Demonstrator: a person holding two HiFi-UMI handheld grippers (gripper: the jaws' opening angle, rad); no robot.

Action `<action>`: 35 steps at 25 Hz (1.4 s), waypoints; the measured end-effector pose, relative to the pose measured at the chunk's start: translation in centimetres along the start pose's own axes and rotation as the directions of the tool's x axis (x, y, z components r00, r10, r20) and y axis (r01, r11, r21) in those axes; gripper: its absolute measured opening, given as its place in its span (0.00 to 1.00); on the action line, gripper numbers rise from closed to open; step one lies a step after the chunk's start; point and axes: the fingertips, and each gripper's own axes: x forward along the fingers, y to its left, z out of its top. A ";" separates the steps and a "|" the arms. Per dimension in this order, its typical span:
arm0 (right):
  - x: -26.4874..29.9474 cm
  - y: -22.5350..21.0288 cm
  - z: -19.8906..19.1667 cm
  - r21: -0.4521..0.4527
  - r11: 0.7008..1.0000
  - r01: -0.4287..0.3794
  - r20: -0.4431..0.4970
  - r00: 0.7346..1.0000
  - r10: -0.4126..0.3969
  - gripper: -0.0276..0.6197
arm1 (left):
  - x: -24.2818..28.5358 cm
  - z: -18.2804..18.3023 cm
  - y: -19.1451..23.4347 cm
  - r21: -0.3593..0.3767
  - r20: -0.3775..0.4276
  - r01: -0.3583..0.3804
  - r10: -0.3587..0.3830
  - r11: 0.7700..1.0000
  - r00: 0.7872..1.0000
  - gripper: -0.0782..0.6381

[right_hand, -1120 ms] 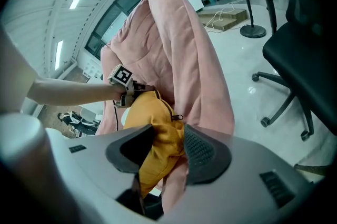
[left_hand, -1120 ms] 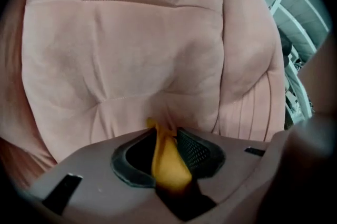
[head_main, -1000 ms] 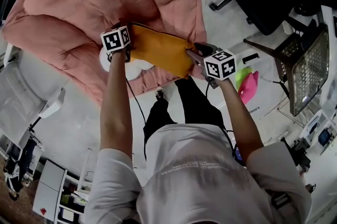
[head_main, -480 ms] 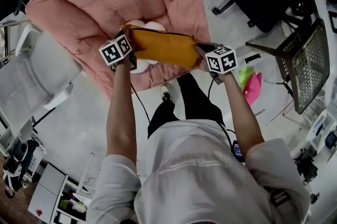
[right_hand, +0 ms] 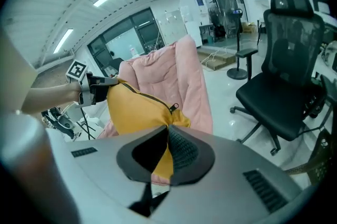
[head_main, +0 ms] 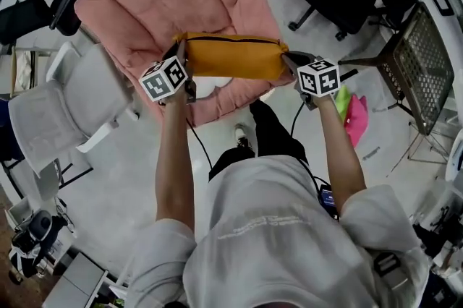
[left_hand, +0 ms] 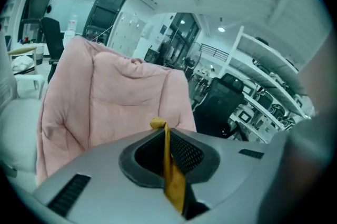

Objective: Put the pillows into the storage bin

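Yellow pillow, clamped (both ends), left gripper, right gripper

The pink quilt runs off the far edge. The yellow pillow hides most of a white thing beneath it.

No legible words, brands or numbers. Square black-white markers on left gripper cube, right gripper cube — patterns only. Shirt print — too faint.
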 end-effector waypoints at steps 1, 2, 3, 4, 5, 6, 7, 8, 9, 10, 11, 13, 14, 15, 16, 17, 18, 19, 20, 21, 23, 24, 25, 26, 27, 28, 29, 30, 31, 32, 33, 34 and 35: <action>-1.2 0.2 0.1 -0.008 1.000 0.024 0.021 1.000 -0.023 0.09 | -0.7 0.5 -1.0 0.023 0.011 0.027 -0.027 0.999 1.000 0.16; -2.6 0.5 0.1 -0.012 0.999 0.048 0.041 0.998 -0.047 0.09 | -1.4 0.8 -2.1 0.045 0.019 0.055 -0.056 0.997 0.998 0.16; -4.0 0.7 0.0 -0.011 0.997 0.072 0.061 0.996 -0.071 0.09 | -2.1 1.0 -3.3 0.064 0.023 0.081 -0.083 0.995 0.996 0.16; -5.6 0.8 -0.2 -0.008 0.995 0.096 0.081 0.992 -0.095 0.09 | -2.7 1.1 -4.5 0.083 0.026 0.105 -0.107 0.991 0.994 0.16; -7.2 0.8 -0.6 -0.003 0.993 0.119 0.100 0.988 -0.118 0.09 | -3.3 1.0 -5.9 0.104 0.028 0.123 -0.126 0.987 0.992 0.16; -8.9 0.8 -1.2 0.003 0.990 0.141 0.117 0.983 -0.140 0.09 | -3.7 0.8 -7.4 0.131 0.028 0.137 -0.142 0.982 0.989 0.17; -10.6 0.6 -2.0 0.012 0.986 0.164 0.132 0.978 -0.164 0.09 | -4.0 0.6 -9.1 0.161 0.027 0.152 -0.158 0.975 0.987 0.17; -12.3 0.3 -2.9 0.024 0.982 0.188 0.143 0.971 -0.190 0.09 | -4.1 0.2 -10.8 0.189 0.024 0.170 -0.178 0.967 0.984 0.17; -13.9 -0.2 -3.9 0.042 0.976 0.214 0.152 0.964 -0.218 0.09 | -4.1 -0.2 -12.6 0.210 0.018 0.194 -0.203 0.958 0.979 0.17; -15.4 -0.7 -5.0 0.063 0.969 0.239 0.159 0.956 -0.246 0.09 | -3.9 -0.8 -14.4 0.225 0.007 0.223 -0.231 0.948 0.973 0.17; -16.9 -1.2 -6.1 0.089 0.961 0.262 0.162 0.948 -0.274 0.09 | -3.7 -1.5 -16.1 0.236 -0.009 0.256 -0.261 0.938 0.965 0.17; -19.8 -2.4 -8.9 0.149 0.940 0.307 0.161 0.930 -0.329 0.09 | -3.2 -3.3 -19.7 0.253 -0.055 0.327 -0.324 0.911 0.944 0.17; -21.3 -3.1 -10.4 0.179 0.928 0.328 0.159 0.921 -0.356 0.09 | -2.9 -4.4 -21.7 0.261 -0.081 0.363 -0.354 0.895 0.932 0.17; -22.9 -3.8 -11.8 0.208 0.914 0.348 0.158 0.910 -0.383 0.09 | -2.5 -5.4 -23.6 0.269 -0.106 0.395 -0.381 0.878 0.919 0.17; -24.4 -4.6 -13.3 0.236 0.900 0.367 0.158 0.899 -0.408 0.09 | -2.2 -6.6 -25.5 0.277 -0.131 0.425 -0.404 0.862 0.905 0.17; -25.8 -5.3 -14.8 0.264 0.885 0.385 0.156 0.888 -0.433 0.09 | -1.9 -7.8 -27.4 0.283 -0.155 0.452 -0.425 0.846 0.892 0.17; -27.2 -5.9 -16.4 0.291 0.869 0.401 0.154 0.877 -0.456 0.09 | -1.5 -9.1 -29.3 0.287 -0.180 0.479 -0.444 0.830 0.878 0.17; -28.6 -6.5 -18.1 0.319 0.851 0.416 0.149 0.865 -0.479 0.09 | -1.2 -10.4 -31.2 0.291 -0.207 0.504 -0.461 0.813 0.863 0.17; -30.0 -7.1 -20.0 0.348 0.833 0.430 0.142 0.854 -0.500 0.09 | -0.8 -11.9 -33.2 0.295 -0.236 0.528 -0.475 0.796 0.848 0.17; -31.4 -7.8 -21.9 0.376 0.814 0.442 0.134 0.844 -0.520 0.09 | -0.5 -13.5 -35.3 0.298 -0.266 0.551 -0.487 0.779 0.832 0.17; -34.2 -9.5 -25.7 0.435 0.775 0.459 0.119 0.824 -0.554 0.09 | 0.4 -16.6 -39.6 0.305 -0.322 0.593 -0.505 0.745 0.801 0.17; -35.6 -10.6 -27.5 0.464 0.754 0.464 0.113 0.814 -0.570 0.09 | 0.8 -18.1 -41.9 0.308 -0.348 0.612 -0.513 0.728 0.785 0.17; -37.0 -11.7 -29.2 0.491 0.735 0.468 0.107 0.804 -0.584 0.09 | 1.3 -19.6 -44.2 0.309 -0.370 0.630 -0.520 0.712 0.770 0.17; -38.4 -12.9 -30.8 0.516 0.716 0.471 0.102 0.796 -0.597 0.09 | 1.8 -21.1 -46.4 0.309 -0.390 0.646 -0.526 0.698 0.755 0.17; -39.6 -14.2 -32.4 0.537 0.698 0.473 0.096 0.788 -0.608 0.09 | 2.3 -22.5 -48.6 0.308 -0.408 0.659 -0.531 0.686 0.743 0.17; -40.9 -15.5 -33.9 0.557 0.680 0.476 0.088 0.780 -0.619 0.09 | 2.8 -23.9 -50.7 0.305 -0.425 0.671 -0.534 0.675 0.731 0.17; -42.1 -16.7 -35.4 0.575 0.662 0.481 0.079 0.773 -0.630 0.09 | 3.3 -25.4 -52.7 0.300 -0.442 0.683 -0.537 0.666 0.718 0.17; -43.3 -18.0 -36.9 0.591 0.644 0.486 0.069 0.765 -0.640 0.09 | 3.7 -26.9 -54.6 0.294 -0.461 0.694 -0.539 0.657 0.705 0.17; -44.5 -19.2 -38.4 0.607 0.625 0.490 0.059 0.757 -0.650 0.09 | 4.3 -28.5 -56.6 0.287 -0.480 0.705 -0.540 0.648 0.691 0.17; -45.7 -20.4 -40.0 0.622 0.607 0.495 0.047 0.750 -0.660 0.09 | 4.8 -30.1 -58.4 0.279 -0.500 0.717 -0.541 0.639 0.677 0.17; -46.7 -21.5 -41.6 0.637 0.587 0.500 0.034 0.742 -0.669 0.09 | 5.5 -31.7 -60.3 0.271 -0.520 0.728 -0.541 0.630 0.661 0.17; -47.7 -22.6 -43.3 0.651 0.566 0.506 0.018 0.735 -0.677 0.09 | 6.1 -33.4 -62.1 0.263 -0.541 0.739 -0.540 0.620 0.645 0.17; -48.6 -23.5 -45.0 0.666 0.544 0.510 0.002 0.729 -0.685 0.09 | 6.7 -35.2 -63.9 0.257 -0.560 0.750 -0.538 0.609 0.630 0.17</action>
